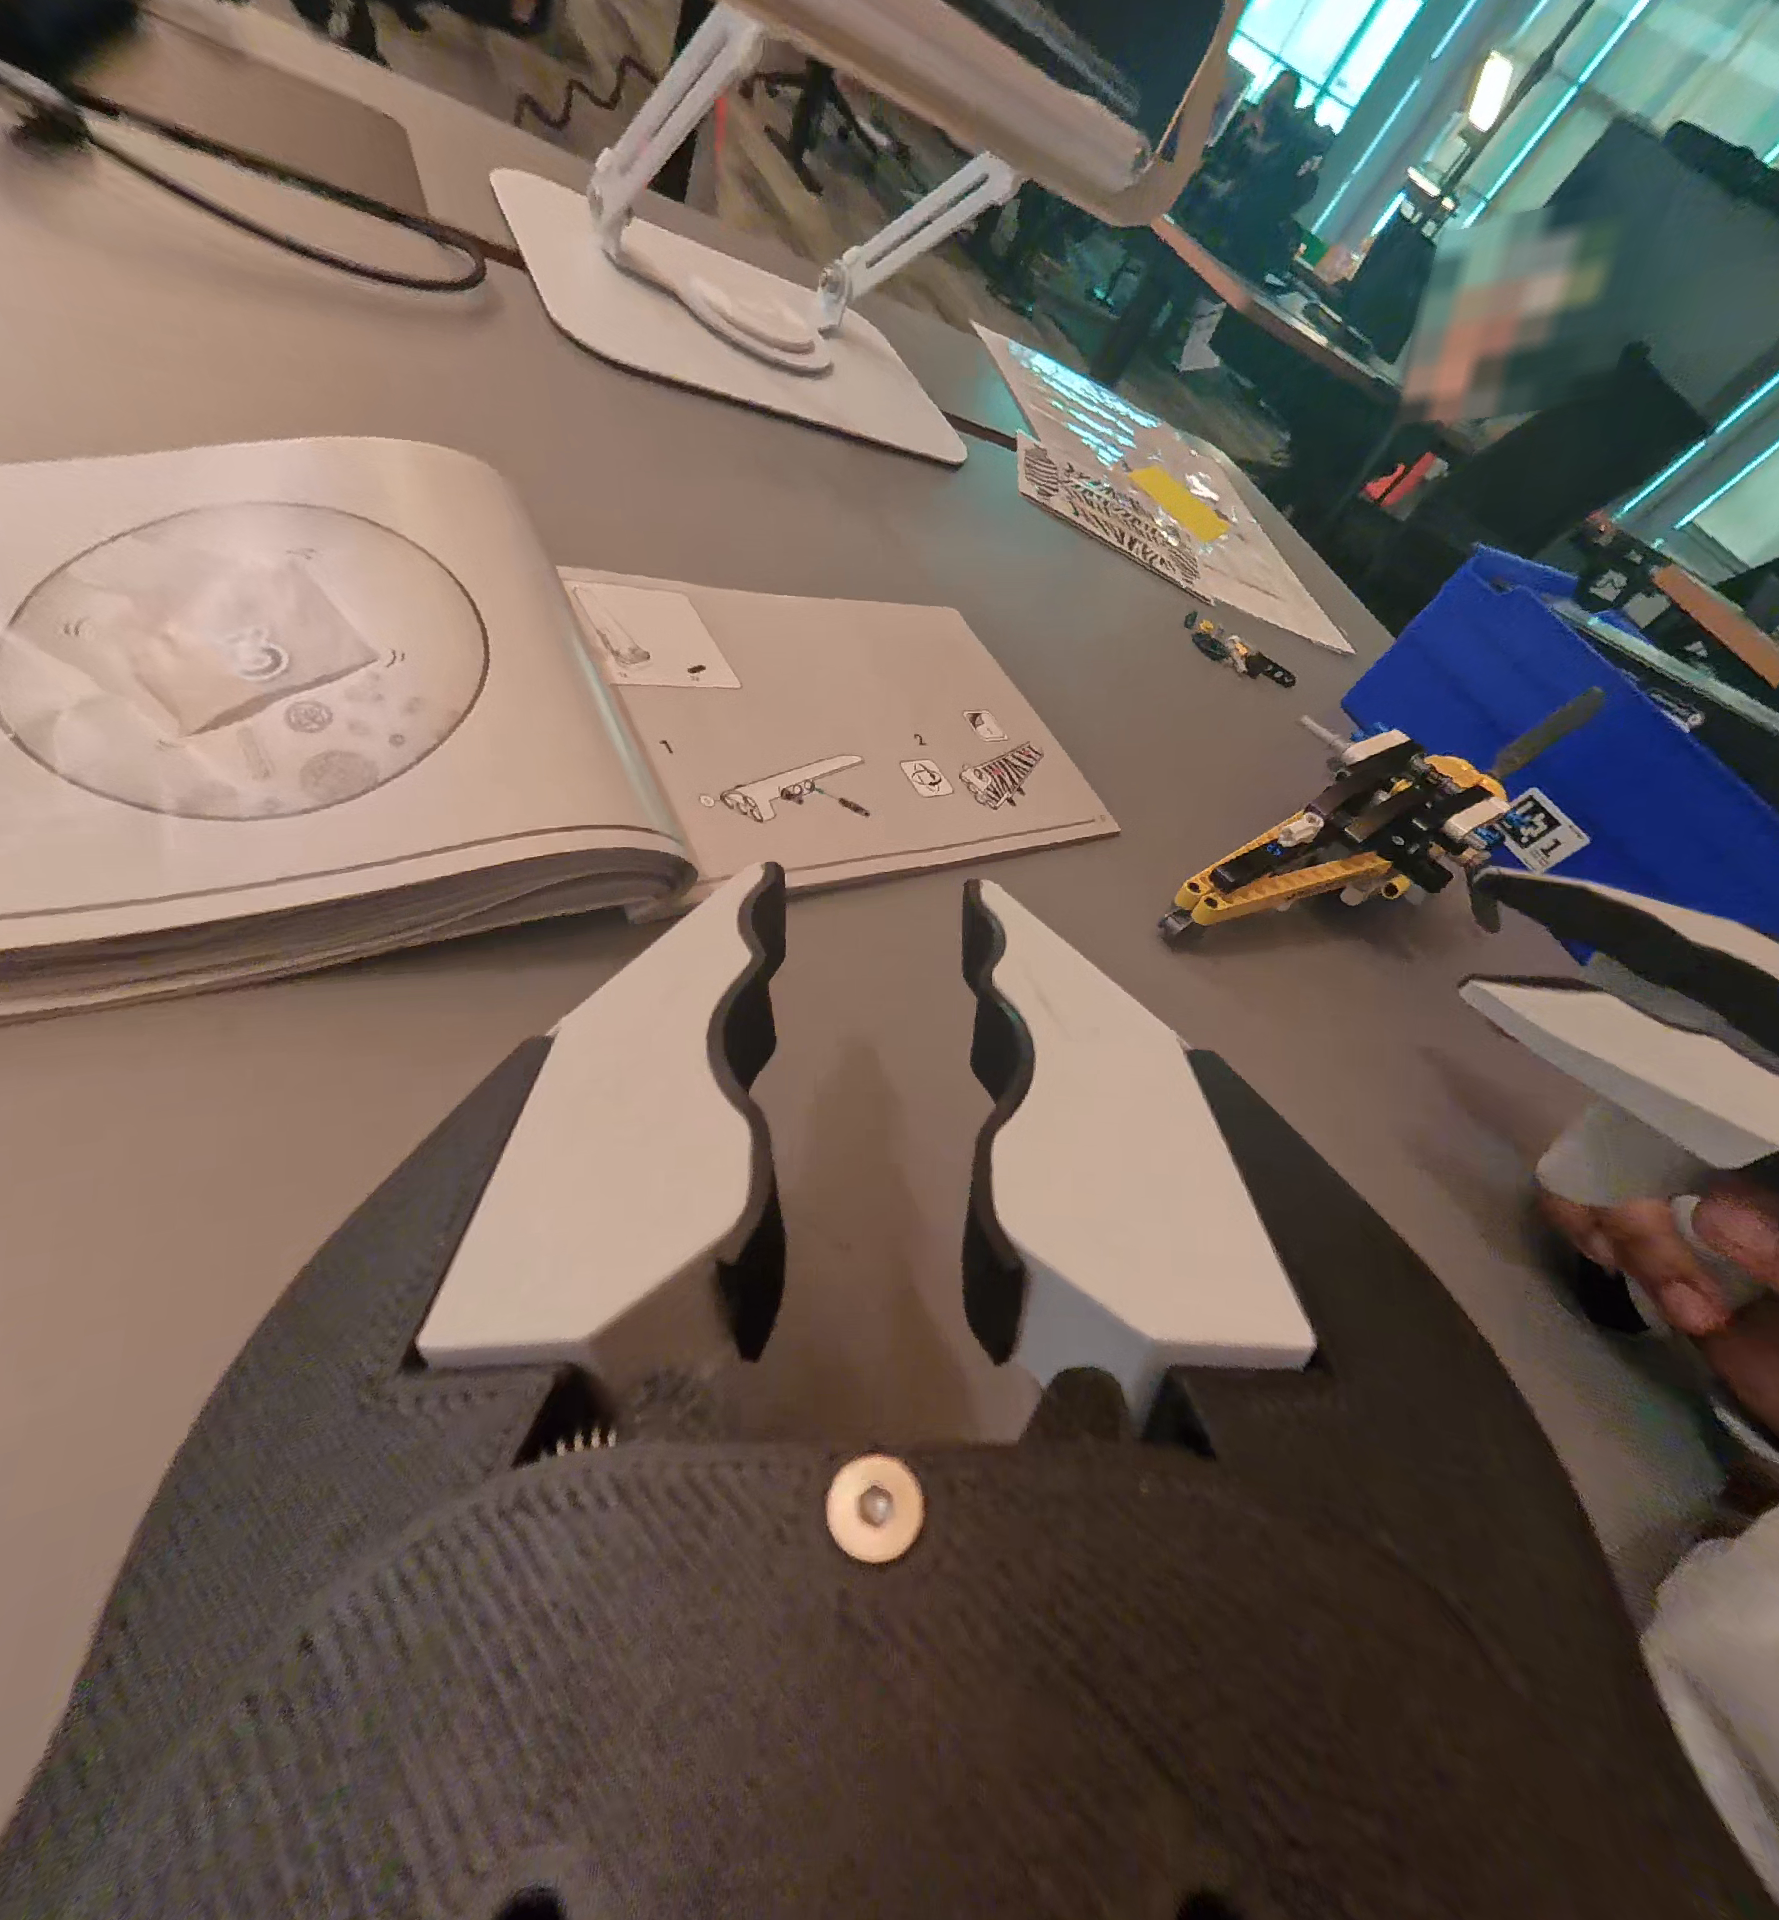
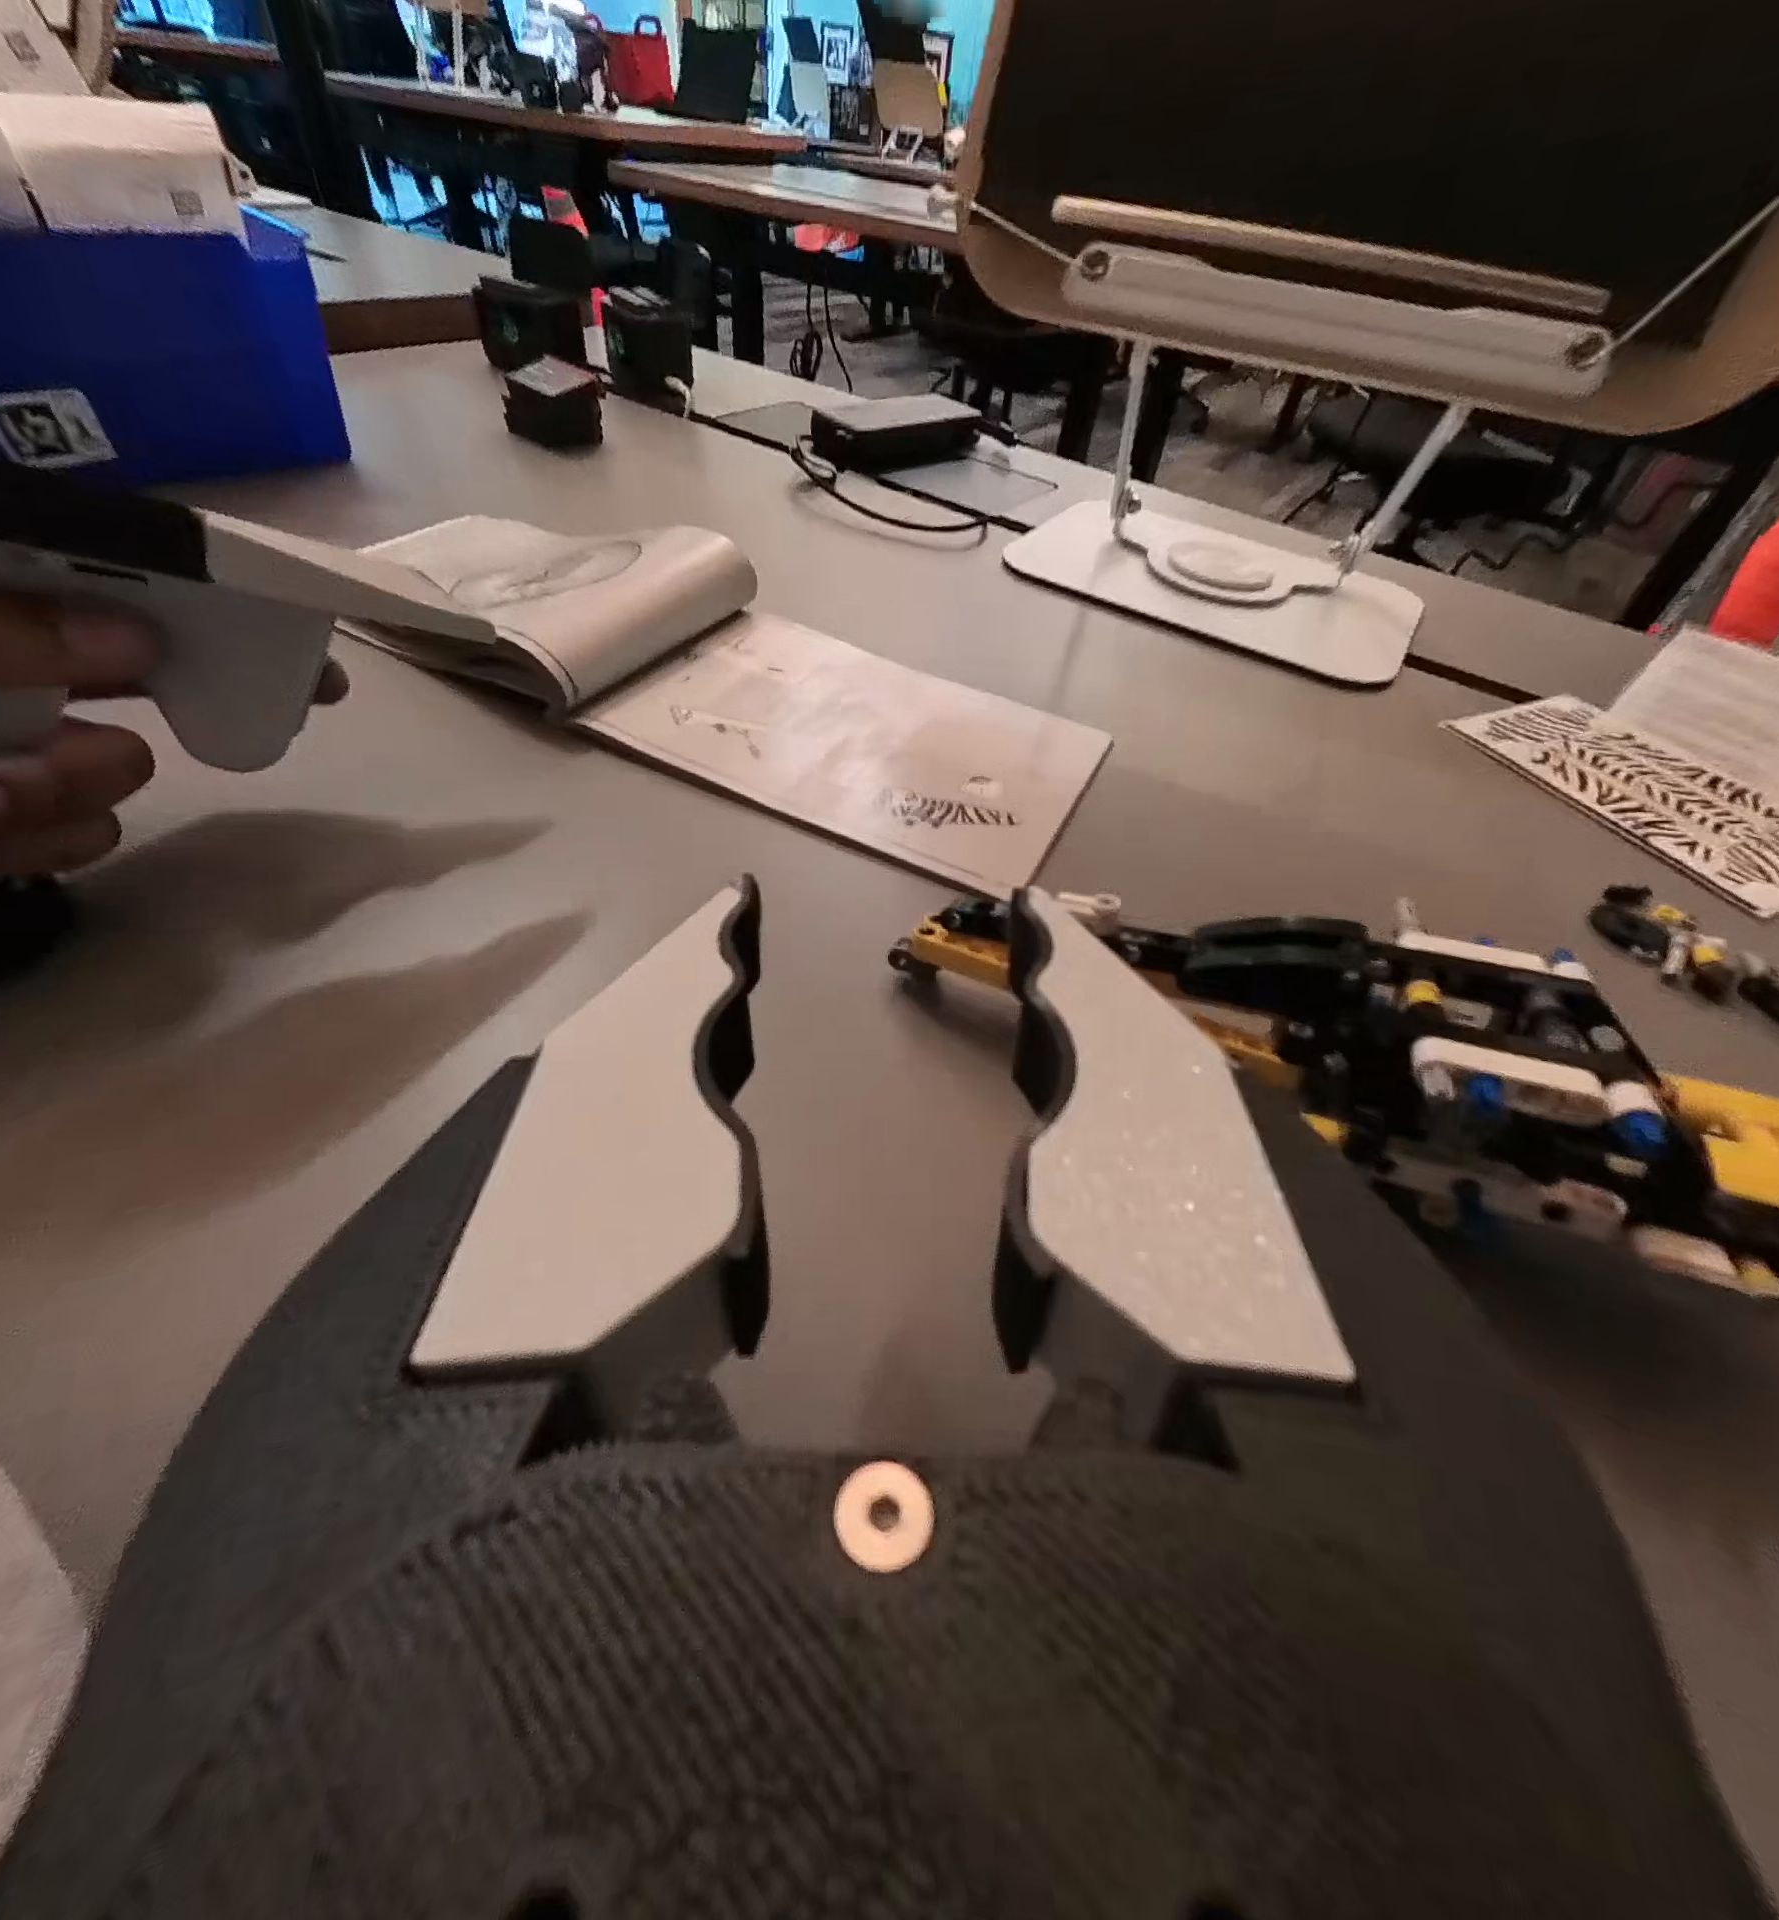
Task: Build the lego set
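Observation:
A partly built yellow, black and white lego model (image 1: 1352,831) lies on the grey table, right of the open instruction booklet (image 1: 345,707). It also shows in the right wrist view (image 2: 1467,1081), just right of my right gripper (image 2: 880,904), which is open and empty. My left gripper (image 1: 872,894) is open and empty over bare table in front of the booklet (image 2: 760,717). The right gripper shows at the right edge of the left wrist view (image 1: 1487,940). A few small loose lego parts (image 1: 1233,652) lie beyond the model, also in the right wrist view (image 2: 1695,961).
A blue bin (image 1: 1612,769) with a tag stands right of the model. A zebra-patterned sticker sheet (image 1: 1134,499) and plastic bag lie at the back. A white stand (image 1: 719,301) holds a board above the table. Cables and black boxes (image 2: 895,426) sit farther back.

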Motion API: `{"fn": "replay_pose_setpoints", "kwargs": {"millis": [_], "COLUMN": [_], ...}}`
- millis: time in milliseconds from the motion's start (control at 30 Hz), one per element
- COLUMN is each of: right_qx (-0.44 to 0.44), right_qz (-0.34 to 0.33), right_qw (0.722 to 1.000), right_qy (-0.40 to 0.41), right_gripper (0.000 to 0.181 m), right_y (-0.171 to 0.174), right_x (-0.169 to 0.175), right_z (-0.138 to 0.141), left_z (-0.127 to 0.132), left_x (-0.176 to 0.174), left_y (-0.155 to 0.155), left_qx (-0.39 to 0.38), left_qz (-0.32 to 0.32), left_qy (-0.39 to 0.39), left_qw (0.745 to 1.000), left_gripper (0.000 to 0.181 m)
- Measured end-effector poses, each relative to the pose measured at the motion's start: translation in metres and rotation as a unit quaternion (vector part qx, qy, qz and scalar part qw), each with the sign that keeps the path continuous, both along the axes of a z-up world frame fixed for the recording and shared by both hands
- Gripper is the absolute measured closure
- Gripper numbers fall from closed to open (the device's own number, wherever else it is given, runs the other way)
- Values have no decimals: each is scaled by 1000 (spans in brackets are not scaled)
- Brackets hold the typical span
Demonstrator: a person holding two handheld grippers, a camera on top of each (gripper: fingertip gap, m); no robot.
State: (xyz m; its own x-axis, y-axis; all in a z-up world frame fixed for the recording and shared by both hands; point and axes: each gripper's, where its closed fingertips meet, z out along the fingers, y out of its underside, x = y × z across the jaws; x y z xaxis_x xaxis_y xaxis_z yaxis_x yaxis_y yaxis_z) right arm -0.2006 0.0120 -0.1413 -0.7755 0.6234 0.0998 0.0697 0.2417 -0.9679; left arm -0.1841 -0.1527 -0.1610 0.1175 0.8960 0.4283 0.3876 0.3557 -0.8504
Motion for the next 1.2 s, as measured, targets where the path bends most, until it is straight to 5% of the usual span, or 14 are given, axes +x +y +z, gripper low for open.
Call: {"fn": "replay_pose_setpoints", "kwargs": {"millis": [33, 333, 633, 967, 1067, 1133, 1200], "right_qx": [-7, -109, -101, -37, -54, -34, -14], "right_qz": [6, 53, 57, 39, 77, 108, 128], "right_qw": [1000, 993, 989, 998, 995, 993, 991], "right_qy": [-1, -2, 94, 27, 30, 36, 42], "right_gripper": [134, 134, 144, 127, 123, 122, 122], "right_y": [-3, 7, 8, -15, -47, -69, -87], "right_x": [1, 11, 30, 7, 24, 36, 43], "right_z": [1, 24, 35, 13, 18, 16, 11], "left_z": [3, 12, 6, 12, 59, 96, 120], "left_x": [0, 8, 9, 12, 34, 76, 140], "left_y": [0, -16, -38, -45, -110, -191, -269], "left_qx": [-13, -128, -51, 60, -44, -143, -208], "left_qz": [2, 62, 101, 54, 128, 260, 394], "left_qy": [8, 25, 18, 48, 152, 202, 216], "left_qw": [1000, 989, 993, 996, 979, 933, 869], "left_gripper": [149, 146, 143, 142, 143, 131, 99]}}
